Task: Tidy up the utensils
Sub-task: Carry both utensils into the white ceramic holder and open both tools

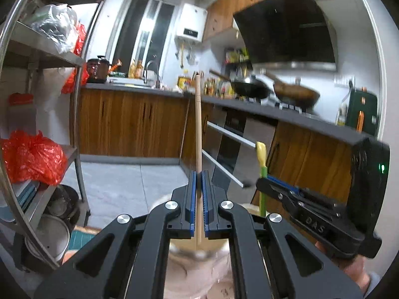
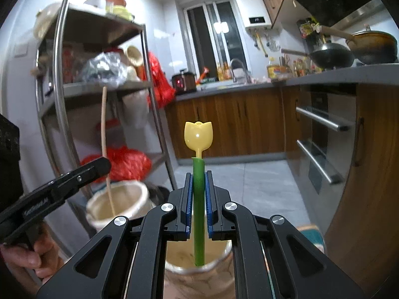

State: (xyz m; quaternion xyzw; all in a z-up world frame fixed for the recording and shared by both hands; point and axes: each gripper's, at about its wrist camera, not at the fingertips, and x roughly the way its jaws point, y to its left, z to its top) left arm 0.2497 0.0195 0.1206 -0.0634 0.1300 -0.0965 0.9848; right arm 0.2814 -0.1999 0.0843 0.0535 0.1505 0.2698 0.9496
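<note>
My left gripper [image 1: 199,174] is shut on a long wooden chopstick [image 1: 198,124] that stands upright, its lower end inside a cream holder cup [image 1: 184,246] below the jaws. My right gripper [image 2: 198,174] is shut on the green handle of a tulip-shaped spoon [image 2: 198,134] with a yellow bowl on top, its lower end in a second cream cup [image 2: 179,254]. The right gripper [image 1: 259,183] and spoon [image 1: 261,154] show at the right of the left wrist view. The left gripper [image 2: 106,163], chopstick [image 2: 104,134] and its cup [image 2: 124,194] show at the left of the right wrist view.
A steel shelf rack [image 2: 59,79] with red bags [image 2: 124,162] and bowls stands to the left. A wooden counter [image 1: 139,92] with sink, woks [image 1: 251,87] and bottles runs along the back and right, above an oven [image 2: 321,137]. Grey tile floor [image 2: 249,182] lies between.
</note>
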